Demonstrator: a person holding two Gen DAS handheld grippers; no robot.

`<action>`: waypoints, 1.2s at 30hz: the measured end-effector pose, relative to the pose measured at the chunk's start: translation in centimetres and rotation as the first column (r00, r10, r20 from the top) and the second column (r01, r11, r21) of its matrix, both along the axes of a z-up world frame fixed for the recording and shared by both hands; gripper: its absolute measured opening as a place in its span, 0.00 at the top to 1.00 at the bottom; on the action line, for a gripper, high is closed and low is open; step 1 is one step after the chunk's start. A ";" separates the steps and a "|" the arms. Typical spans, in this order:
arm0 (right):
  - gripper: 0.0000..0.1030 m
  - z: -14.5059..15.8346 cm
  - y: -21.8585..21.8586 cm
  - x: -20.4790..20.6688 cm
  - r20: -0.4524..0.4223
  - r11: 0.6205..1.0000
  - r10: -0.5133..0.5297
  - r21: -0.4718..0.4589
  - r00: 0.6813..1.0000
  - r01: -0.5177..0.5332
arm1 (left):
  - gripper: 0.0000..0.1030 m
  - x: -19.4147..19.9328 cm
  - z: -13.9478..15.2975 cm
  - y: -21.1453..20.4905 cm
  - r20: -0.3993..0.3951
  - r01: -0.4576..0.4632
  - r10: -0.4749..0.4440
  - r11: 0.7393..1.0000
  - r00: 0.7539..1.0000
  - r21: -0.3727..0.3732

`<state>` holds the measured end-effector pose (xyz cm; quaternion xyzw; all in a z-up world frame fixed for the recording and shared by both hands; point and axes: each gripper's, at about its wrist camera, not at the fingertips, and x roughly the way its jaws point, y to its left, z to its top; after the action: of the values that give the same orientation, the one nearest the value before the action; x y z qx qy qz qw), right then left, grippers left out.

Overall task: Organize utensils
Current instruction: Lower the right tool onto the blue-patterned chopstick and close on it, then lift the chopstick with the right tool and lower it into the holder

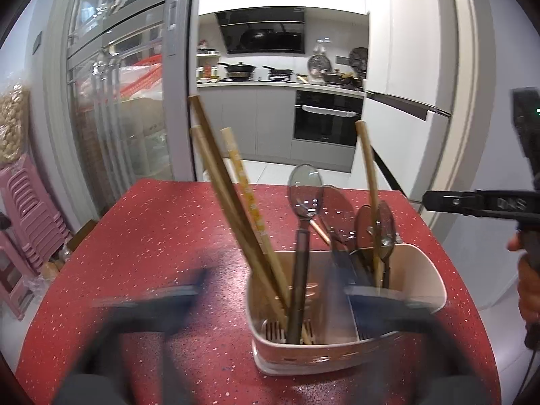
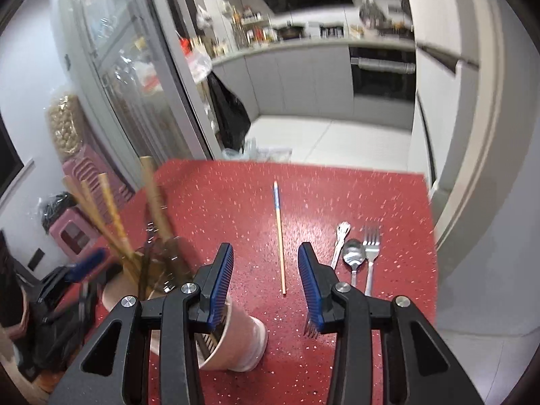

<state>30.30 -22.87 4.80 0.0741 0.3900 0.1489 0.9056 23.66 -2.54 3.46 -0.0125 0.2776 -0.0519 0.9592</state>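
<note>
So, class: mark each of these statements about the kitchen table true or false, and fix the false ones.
1. The right gripper has open jaws with nothing between them. True.
2. The single chopstick stands in the holder. False: it lies flat on the red table.
3. A fork and a spoon lie side by side on the table. True.
4. The utensil holder is empty. False: it holds chopsticks and spoons.
5. The left gripper clamps a chopstick. False: its jaws are wide open, holding nothing.
</note>
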 end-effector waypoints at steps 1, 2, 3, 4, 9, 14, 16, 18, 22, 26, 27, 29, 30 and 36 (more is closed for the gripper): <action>0.58 -0.5 -0.2 1.5 -0.044 1.000 0.013 0.013 0.999 -0.012 | 0.00 -0.5 0.2 0.2 0.031 -0.009 0.009 1.000 0.999 -0.004; 0.58 -1.0 -0.3 2.4 -0.072 1.000 0.019 0.019 0.997 -0.018 | 0.00 -0.7 0.4 0.2 0.032 -0.004 0.004 1.000 0.999 0.001; 0.58 -1.4 -0.3 3.2 -0.095 0.999 0.026 0.021 0.995 -0.024 | 0.00 -0.7 0.4 0.3 0.030 -0.003 0.003 1.000 1.000 0.004; 0.58 -2.1 -0.1 4.5 -0.133 0.999 0.046 0.020 0.990 -0.044 | 0.00 -1.0 0.4 0.5 0.033 -0.007 0.007 1.000 0.999 0.005; 0.58 -5.1 1.6 9.5 -0.223 0.995 0.080 -0.037 0.972 -0.090 | 0.00 -1.6 -0.4 2.1 0.015 -0.043 0.043 0.999 0.999 0.004; 0.58 -8.5 3.9 15.0 -0.292 0.990 0.113 -0.053 0.950 -0.134 | 0.00 -1.1 -1.9 4.7 -0.051 -0.127 0.128 0.992 0.991 0.020; 0.58 -9.7 4.4 16.7 -0.313 0.989 0.112 -0.058 0.943 -0.136 | 0.00 -1.1 -2.1 5.5 -0.055 -0.131 0.130 0.991 0.990 0.000; 0.58 -11.1 4.8 18.3 -0.340 0.988 0.118 -0.052 0.933 -0.144 | 0.00 -1.1 -2.1 5.8 -0.056 -0.141 0.140 0.990 0.989 -0.006; 0.60 -13.0 6.0 19.9 -0.353 0.979 0.149 -0.077 0.923 -0.188 | 0.00 -1.0 -1.8 5.4 -0.042 -0.132 0.131 0.991 0.991 -0.022; 0.77 -14.2 7.5 20.2 -0.354 0.959 0.167 -0.159 0.920 -0.235 | 0.00 -0.6 -1.7 4.4 -0.032 -0.110 0.110 0.994 0.993 -0.009; 0.80 -14.3 7.7 20.1 -0.338 0.953 0.164 -0.189 0.927 -0.237 | 0.00 -0.6 -1.7 4.0 -0.029 -0.106 0.106 0.994 0.994 -0.005; 0.92 -14.4 7.8 19.8 -0.323 0.938 0.153 -0.251 0.934 -0.240 | 0.00 -0.6 -1.8 3.6 -0.031 -0.096 0.096 0.995 0.995 -0.003; 0.92 -14.3 7.7 19.8 -0.326 0.939 0.149 -0.249 0.934 -0.237 | 0.00 -0.6 -1.9 3.6 -0.033 -0.095 0.095 0.995 0.995 -0.004; 0.93 -11.7 4.4 18.0 -0.228 0.980 0.073 -0.167 0.971 -0.112 | 0.00 -0.9 -1.7 3.8 -0.036 -0.102 0.102 0.995 0.994 -0.006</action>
<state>48.27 -18.50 -6.86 -0.0097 0.5032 0.1463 0.8516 22.74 1.21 1.74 -0.0312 0.2932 -0.0038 0.9555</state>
